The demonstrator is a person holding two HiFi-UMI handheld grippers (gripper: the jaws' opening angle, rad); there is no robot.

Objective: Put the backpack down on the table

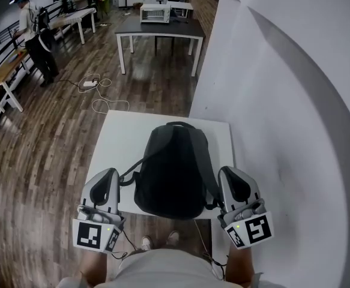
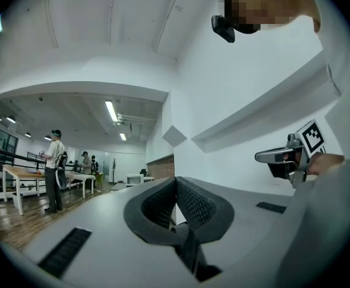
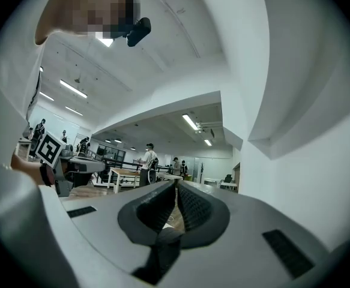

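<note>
A dark grey backpack [image 1: 171, 167] lies flat on the small white table [image 1: 123, 131], its top handle pointing away from me. My left gripper [image 1: 110, 175] hovers by the backpack's near left corner, beside a loose strap [image 1: 128, 176]. My right gripper [image 1: 228, 174] hovers by the near right corner. In the left gripper view the left gripper [image 2: 176, 183] has its jaws together with nothing between them. The right gripper view shows the same for the right gripper [image 3: 176, 186]. Both point level across the room, above the table; neither gripper view shows the backpack.
A white wall [image 1: 295, 101] runs close along the table's right side. Farther back stands a dark table [image 1: 159, 32] with a white appliance [image 1: 155, 14]. Cables [image 1: 96, 89] lie on the wooden floor. A person [image 1: 35, 41] stands by benches at far left.
</note>
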